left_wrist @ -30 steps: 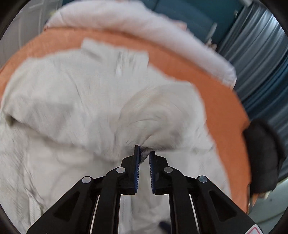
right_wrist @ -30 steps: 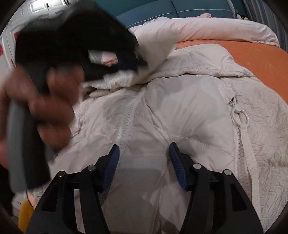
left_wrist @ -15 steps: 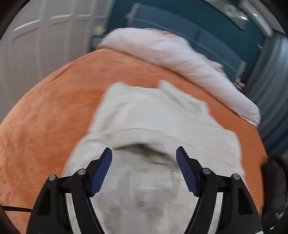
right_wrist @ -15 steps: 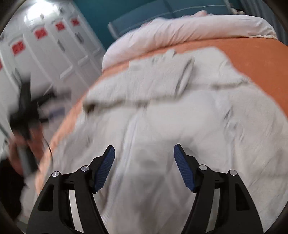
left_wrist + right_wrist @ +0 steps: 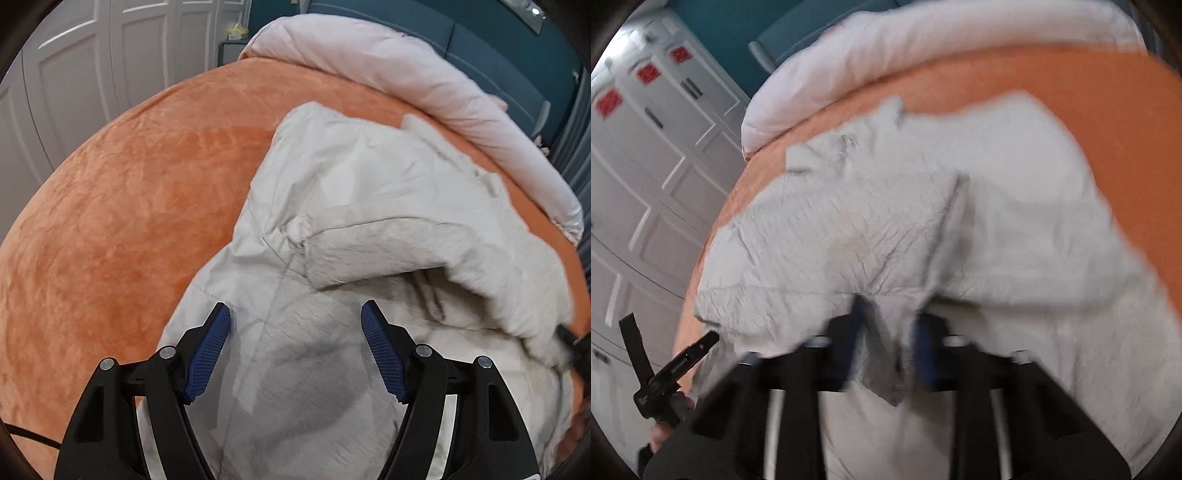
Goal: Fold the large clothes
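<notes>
A large off-white puffer jacket (image 5: 369,206) lies crumpled on an orange bedspread (image 5: 122,192), one part folded over the rest. My left gripper (image 5: 295,332) is open and empty just above the jacket's near edge. In the right wrist view the jacket (image 5: 886,229) fills the middle. My right gripper (image 5: 890,332) is blurred by motion, its jaws drawn close together with a fold of jacket fabric between them. The left gripper's tool shows at the lower left of that view (image 5: 665,373).
A pale pink duvet (image 5: 424,85) is rolled along the far side of the bed, in front of a teal headboard (image 5: 480,33). White panelled wardrobe doors (image 5: 92,59) stand to the left. Bare orange bedspread lies left of the jacket.
My left gripper let go of the jacket fold, opened and drew back to the left. My right gripper went from wide open to closing on jacket fabric.
</notes>
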{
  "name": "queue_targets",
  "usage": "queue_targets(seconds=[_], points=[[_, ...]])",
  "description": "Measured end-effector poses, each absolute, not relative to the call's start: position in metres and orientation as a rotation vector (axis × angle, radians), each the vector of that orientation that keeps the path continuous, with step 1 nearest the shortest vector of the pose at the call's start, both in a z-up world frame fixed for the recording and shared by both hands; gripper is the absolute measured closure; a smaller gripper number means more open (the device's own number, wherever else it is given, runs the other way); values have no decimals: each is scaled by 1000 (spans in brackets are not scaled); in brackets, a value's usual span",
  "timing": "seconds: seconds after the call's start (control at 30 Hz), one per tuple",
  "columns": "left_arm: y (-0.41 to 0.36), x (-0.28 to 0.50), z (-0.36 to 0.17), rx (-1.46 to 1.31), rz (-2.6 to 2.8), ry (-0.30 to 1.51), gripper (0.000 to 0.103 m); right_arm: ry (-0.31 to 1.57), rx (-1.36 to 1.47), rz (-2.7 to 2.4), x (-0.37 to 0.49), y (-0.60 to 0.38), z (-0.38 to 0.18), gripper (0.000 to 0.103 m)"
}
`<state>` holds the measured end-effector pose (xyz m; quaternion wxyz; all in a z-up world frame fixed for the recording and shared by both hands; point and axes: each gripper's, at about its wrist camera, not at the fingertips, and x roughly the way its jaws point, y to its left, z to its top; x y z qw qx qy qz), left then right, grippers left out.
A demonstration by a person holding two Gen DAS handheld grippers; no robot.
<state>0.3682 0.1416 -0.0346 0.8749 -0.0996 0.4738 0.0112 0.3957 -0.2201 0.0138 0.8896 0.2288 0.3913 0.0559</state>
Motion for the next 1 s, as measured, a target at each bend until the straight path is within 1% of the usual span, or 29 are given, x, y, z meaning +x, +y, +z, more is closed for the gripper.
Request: queue_targets(seconds=[0.03, 0.1, 0.17, 0.23, 0.33, 0.37, 0.43, 0.53, 0.63, 0.7, 0.8, 0.87, 0.93, 1.0], points=[[143, 370, -34, -209, 32, 984, 32, 736, 474, 159, 392, -221, 32, 98], [148, 376, -34, -200, 67, 959, 31, 556, 444, 195, 380, -229, 78, 98], [150, 382, -36, -203, 61, 957, 29, 479, 401, 188, 375, -239, 94, 98], [142, 384, -40, -163, 68, 952, 28, 524, 356, 142, 388, -245, 79, 98], [135, 383, -54, -106, 103, 962, 26, 705, 369, 56, 420, -259, 14, 98], [135, 382, -56, -107, 103, 959, 25, 761, 387, 42, 426, -265, -14, 95], [134, 379, -58, -97, 111, 947, 23, 772, 421, 46, 426, -270, -39, 95], [133, 378, -61, -85, 120, 937, 21, 767, 400, 39, 428, -271, -39, 94], [133, 376, -63, -83, 134, 935, 19, 780, 436, 66, 427, -276, -42, 92], [132, 374, -61, -90, 136, 934, 19, 778, 484, 68, 423, -284, -39, 85], [143, 363, -48, -166, 109, 938, 20, 733, 540, 44, 382, -283, -22, 67], [156, 338, -33, -254, 54, 935, 20, 701, 528, 35, 341, -288, -8, 52], [173, 299, -20, -310, 14, 939, 20, 694, 473, 10, 290, -298, 1, 43], [186, 265, -17, -329, 8, 954, 19, 721, 422, -24, 251, -306, 0, 41]])
